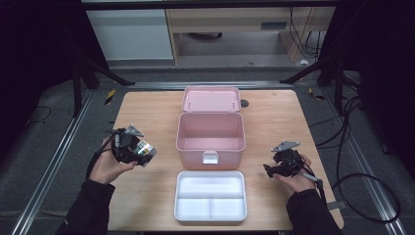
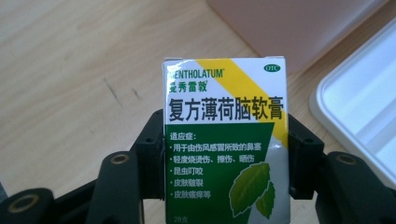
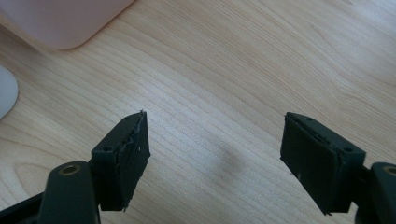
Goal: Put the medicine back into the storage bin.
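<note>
Surface point(image 1: 147, 105) of pale wood grain carries everything in view. Pink storage box point(image 1: 210, 134) sits at centre, lid point(image 1: 211, 99) swung fully back and lying open behind it; interior looks bare, white latch on the near wall. White divided tray point(image 1: 211, 195) lies just in front of the box on the near side, one long compartment at the back and two shorter ones at the front.

Left hand-held gripper point(image 1: 142, 151), left of the box and clear of it, is clenched on a small ointment carton point(image 2: 226, 140). In the left gripper view the carton stands upright between the two black jaws, pads pressing on both of its side faces; print is white, yellow and green with a leaf graphic, brand name MENTHOLATUM legible. Carton is held above the surface, with the pink box wall and the tray edge seen beyond it.

Right hand-held gripper point(image 3: 215, 158), right of the tray, is released: jaws spread wide over bare wood, nothing between them.
</note>
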Available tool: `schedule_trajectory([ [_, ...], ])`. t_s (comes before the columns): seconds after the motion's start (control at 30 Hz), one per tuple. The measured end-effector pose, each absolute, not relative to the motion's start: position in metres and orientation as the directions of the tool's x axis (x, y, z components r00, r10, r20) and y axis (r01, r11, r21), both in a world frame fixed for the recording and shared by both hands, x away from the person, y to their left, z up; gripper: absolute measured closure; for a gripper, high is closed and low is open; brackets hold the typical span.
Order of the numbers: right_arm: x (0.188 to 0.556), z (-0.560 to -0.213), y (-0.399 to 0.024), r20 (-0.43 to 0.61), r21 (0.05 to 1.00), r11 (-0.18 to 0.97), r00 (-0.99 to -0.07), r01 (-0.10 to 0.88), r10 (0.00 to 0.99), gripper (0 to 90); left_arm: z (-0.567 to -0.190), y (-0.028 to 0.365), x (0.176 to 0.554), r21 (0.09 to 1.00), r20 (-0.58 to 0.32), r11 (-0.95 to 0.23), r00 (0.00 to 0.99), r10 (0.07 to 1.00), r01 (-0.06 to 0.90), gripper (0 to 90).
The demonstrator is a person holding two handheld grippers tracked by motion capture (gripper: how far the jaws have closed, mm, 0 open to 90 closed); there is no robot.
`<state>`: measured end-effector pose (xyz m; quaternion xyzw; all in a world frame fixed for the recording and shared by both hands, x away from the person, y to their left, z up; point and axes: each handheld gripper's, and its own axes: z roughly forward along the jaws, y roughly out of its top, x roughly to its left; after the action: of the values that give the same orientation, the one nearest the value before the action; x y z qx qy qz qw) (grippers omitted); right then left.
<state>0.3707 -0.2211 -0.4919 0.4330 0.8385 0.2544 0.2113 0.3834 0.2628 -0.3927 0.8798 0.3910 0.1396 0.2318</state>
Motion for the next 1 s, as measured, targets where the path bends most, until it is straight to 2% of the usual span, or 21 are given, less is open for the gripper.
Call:
schedule_trajectory([
  [0.4, 0.371, -0.492, -0.223, -0.133, 0.611, 0.496, -0.538, 0.617, 0.832, 24.5, -0.345, 0.216, 0.416, 0.581, 0.069, -0.614, 0.719, 0.692, 0.535, 44.7],
  [1.0, 0.372, -0.493, -0.224, -0.133, 0.615, 0.5, -0.545, 0.609, 0.828, 24.8, -0.34, 0.132, 0.447, 0.597, 0.075, -0.683, 0.819, 0.568, 0.42, 44.7],
])
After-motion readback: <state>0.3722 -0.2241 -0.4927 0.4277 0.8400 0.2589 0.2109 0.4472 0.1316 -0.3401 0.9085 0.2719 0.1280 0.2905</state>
